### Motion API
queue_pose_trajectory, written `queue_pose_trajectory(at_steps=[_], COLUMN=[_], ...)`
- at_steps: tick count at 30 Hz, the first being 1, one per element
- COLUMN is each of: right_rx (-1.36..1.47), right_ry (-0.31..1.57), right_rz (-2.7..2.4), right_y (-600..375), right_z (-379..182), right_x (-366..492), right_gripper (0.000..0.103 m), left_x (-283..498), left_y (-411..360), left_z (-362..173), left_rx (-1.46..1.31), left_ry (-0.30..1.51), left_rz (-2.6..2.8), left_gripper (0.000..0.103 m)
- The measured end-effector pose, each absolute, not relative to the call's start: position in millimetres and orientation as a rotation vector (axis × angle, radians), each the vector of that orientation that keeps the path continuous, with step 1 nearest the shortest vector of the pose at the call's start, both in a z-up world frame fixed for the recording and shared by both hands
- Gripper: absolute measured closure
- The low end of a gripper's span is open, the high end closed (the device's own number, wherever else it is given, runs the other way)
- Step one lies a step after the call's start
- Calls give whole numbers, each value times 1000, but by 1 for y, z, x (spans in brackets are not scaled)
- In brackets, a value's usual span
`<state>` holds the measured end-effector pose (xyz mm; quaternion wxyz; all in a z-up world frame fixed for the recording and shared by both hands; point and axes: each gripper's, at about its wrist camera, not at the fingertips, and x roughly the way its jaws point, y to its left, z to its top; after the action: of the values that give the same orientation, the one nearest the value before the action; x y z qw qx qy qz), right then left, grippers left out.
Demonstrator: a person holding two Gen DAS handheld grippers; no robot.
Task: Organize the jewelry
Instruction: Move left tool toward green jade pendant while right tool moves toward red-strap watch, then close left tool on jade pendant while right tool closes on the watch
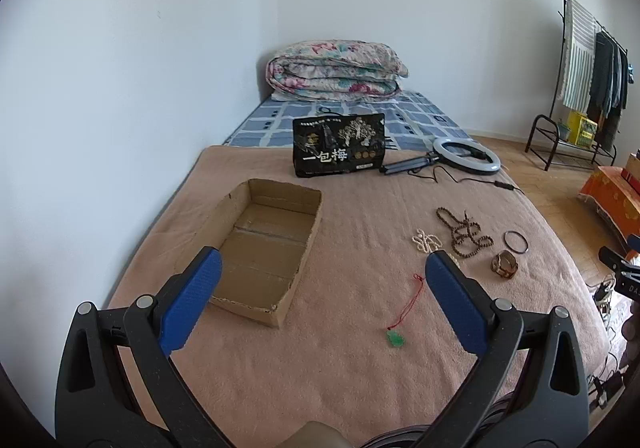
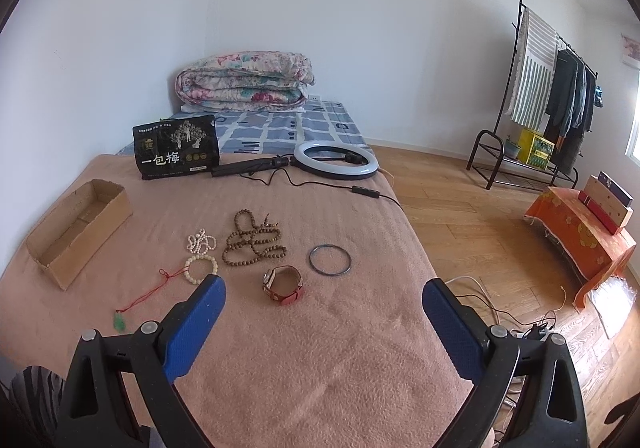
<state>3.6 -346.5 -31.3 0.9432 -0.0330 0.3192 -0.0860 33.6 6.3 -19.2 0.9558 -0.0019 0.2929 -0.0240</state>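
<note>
An open cardboard box (image 1: 264, 248) (image 2: 76, 232) lies empty on the pink blanket. Jewelry lies to its right: a green pendant on a red cord (image 1: 395, 339) (image 2: 120, 322), a white pearl strand (image 1: 425, 240) (image 2: 201, 240), a cream bead bracelet (image 2: 201, 268), a long brown bead necklace (image 1: 464, 234) (image 2: 252, 242), a dark bangle (image 1: 515, 241) (image 2: 330, 260) and a red-strapped watch (image 1: 504, 266) (image 2: 283, 284). My left gripper (image 1: 322, 304) is open above the blanket between box and pendant. My right gripper (image 2: 324, 324) is open, held nearer than the watch.
A black snack bag (image 1: 339, 145) (image 2: 177, 153) and a ring light with cable (image 1: 466, 159) (image 2: 335, 159) lie further back. A folded floral quilt (image 1: 336, 71) sits at the bed's head. The bed edge (image 2: 416, 248) drops to wooden floor at right, with a clothes rack (image 2: 540, 95).
</note>
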Motion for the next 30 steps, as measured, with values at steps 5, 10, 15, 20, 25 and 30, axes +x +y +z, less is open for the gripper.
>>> queue_pose_trajectory(at_steps=[5, 10, 15, 20, 25, 30], right_rx=[-28, -20, 4, -20, -11, 9], right_ry=[706, 742, 780, 811, 865, 916], right_rz=[-149, -127, -105, -111, -91, -70], right_y=[-357, -363, -373, -380, -385, -384], right_z=[-49, -63, -75, -88, -105, -123], right_x=[13, 24, 40, 58, 78, 92], right_gripper=[9, 15, 19, 22, 27, 34], left_x=[46, 54, 63, 74, 83, 95], left_y=[-9, -22, -29, -30, -39, -52], left_z=[-39, -47, -63, -84, -110, -143], left_rx=[25, 62, 95, 80, 100, 146], left_ry=[643, 642, 669, 718, 773, 864], left_rz=[-131, -186, -225, -269, -334, -371], left_gripper=[7, 8, 17, 18, 25, 36])
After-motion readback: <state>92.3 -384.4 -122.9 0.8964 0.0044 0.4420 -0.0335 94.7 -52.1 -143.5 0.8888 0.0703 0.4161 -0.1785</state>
